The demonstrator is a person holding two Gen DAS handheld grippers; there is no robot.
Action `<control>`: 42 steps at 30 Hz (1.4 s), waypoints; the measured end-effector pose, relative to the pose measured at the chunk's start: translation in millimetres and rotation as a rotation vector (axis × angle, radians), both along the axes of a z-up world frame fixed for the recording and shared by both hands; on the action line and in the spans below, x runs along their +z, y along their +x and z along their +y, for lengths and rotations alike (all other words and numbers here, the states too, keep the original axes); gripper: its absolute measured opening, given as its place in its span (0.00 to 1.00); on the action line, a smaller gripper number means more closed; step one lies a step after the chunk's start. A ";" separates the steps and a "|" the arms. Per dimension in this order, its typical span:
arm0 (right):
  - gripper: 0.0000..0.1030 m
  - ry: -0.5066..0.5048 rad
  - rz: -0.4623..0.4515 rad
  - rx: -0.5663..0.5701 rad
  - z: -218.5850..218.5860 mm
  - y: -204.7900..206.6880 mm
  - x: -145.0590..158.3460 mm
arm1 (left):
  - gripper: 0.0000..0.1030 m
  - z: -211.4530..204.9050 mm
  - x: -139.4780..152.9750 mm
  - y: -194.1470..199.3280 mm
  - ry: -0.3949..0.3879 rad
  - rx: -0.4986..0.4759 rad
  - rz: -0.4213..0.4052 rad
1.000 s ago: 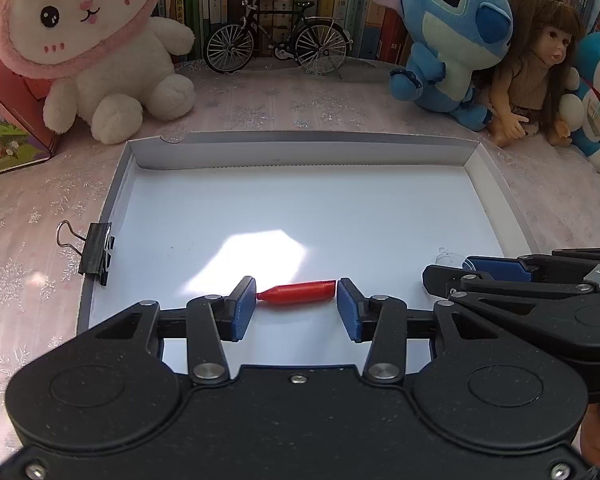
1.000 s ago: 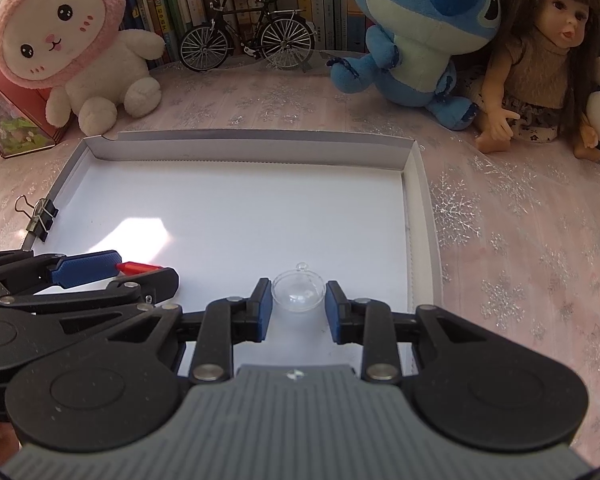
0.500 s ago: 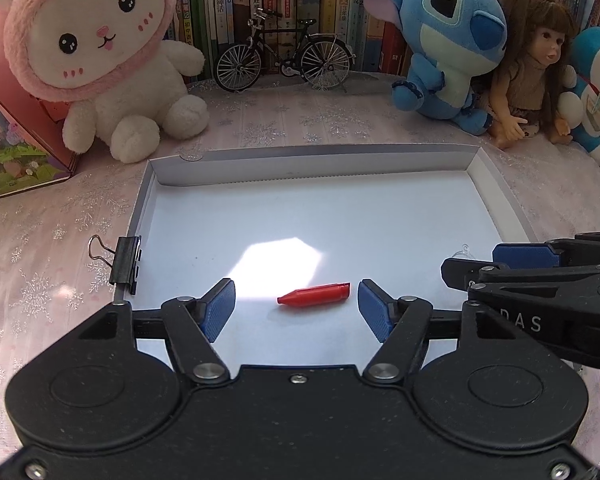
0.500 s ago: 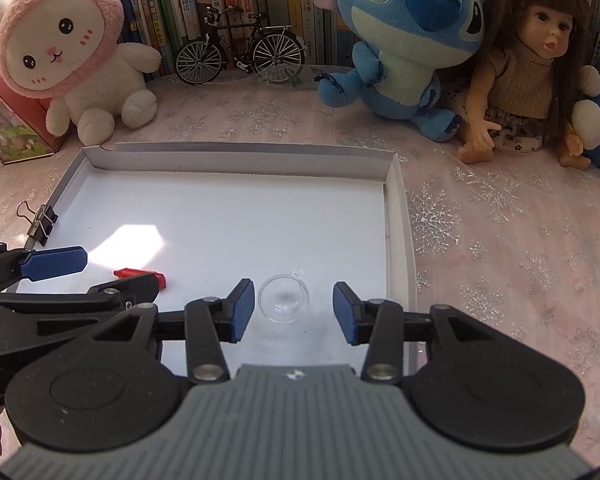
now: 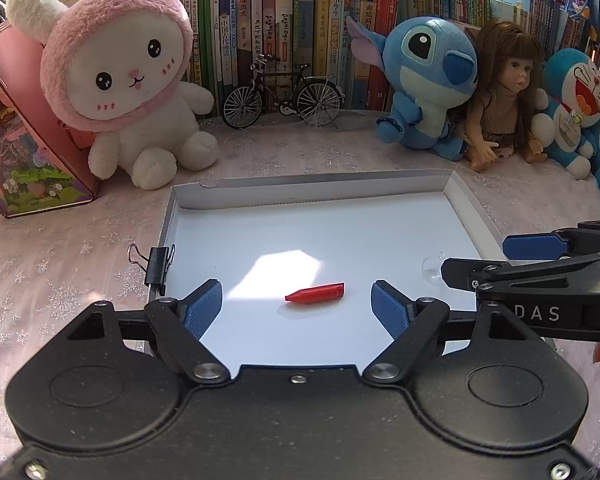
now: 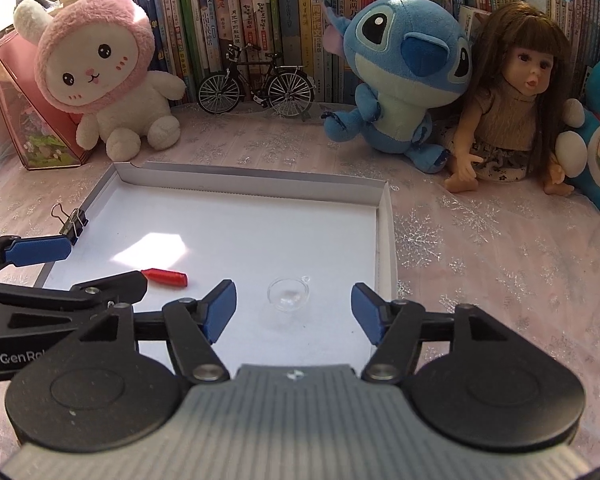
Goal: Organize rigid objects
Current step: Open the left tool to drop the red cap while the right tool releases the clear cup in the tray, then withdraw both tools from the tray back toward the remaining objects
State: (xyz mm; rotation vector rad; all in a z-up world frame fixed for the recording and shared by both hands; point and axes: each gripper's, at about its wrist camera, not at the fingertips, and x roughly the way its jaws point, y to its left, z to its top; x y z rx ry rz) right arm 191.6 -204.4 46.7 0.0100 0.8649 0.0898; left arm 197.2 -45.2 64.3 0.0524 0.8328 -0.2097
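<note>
Left gripper (image 5: pixel 297 309) opening, red crayon (image 5: pixel 315 293) lying free between, right gripper (image 6: pixel 293 309) opening around clear ball (image 6: pixel 288 294).

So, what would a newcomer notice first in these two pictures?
Probably the white tray in the middle of the pink tablecloth, with a small red crayon and a clear glass ball lying apart on its floor. Behind it, along the bookshelf, sit a pink-hooded rabbit plush, a model bicycle and a blue plush.
</note>
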 end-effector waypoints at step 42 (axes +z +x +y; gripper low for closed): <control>0.77 -0.089 -0.327 0.062 37.2 -143.1 -23.4 | 0.80 36.2 -26.5 -141.4 -0.006 -0.027 -0.147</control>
